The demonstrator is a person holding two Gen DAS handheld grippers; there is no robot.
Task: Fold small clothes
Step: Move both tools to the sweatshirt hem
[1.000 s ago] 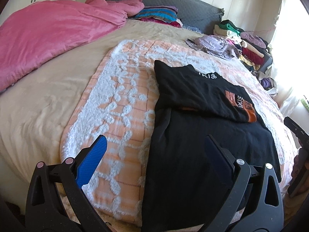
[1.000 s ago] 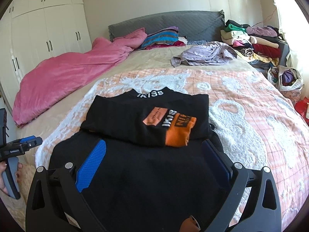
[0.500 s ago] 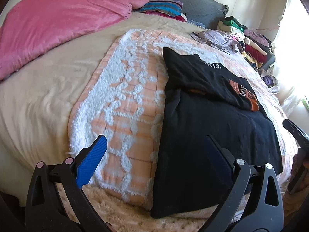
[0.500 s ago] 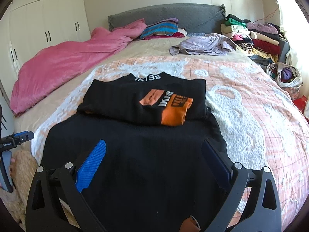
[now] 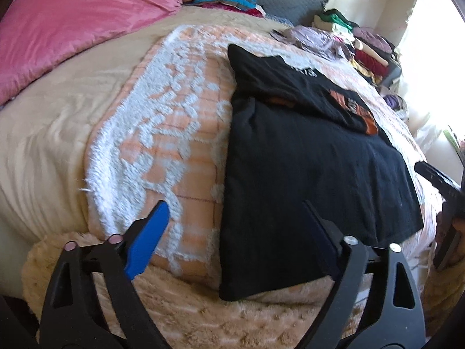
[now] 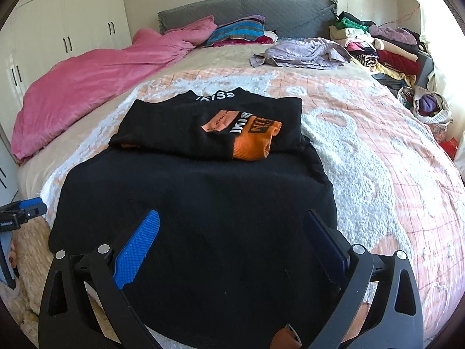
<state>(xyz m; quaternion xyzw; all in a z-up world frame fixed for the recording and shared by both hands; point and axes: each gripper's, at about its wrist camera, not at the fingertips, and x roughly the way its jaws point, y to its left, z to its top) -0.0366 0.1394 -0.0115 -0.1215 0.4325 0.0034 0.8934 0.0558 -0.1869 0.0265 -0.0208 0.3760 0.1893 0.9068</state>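
Partly folded black shirt (image 6: 203, 203); near hem hidden behind right tongs (image 6: 232, 232).

Black garment's (image 6: 203, 218) near hem cut off.

We see a bed (image 6: 290, 71) with a beige sheet and grey headboard (image 6: 247, 8). On it: a pink duvet (image 6: 96, 78) bunched along the left, striped pillows (image 6: 237, 32) at the head, a lilac garment (image 6: 302, 52) (crumpled) far right, and an orange-white blanket (image 6: 377, 151) spread across the middle. A black top (image 6: 203, 203) lies flat on the blanket, sleeves folded in.
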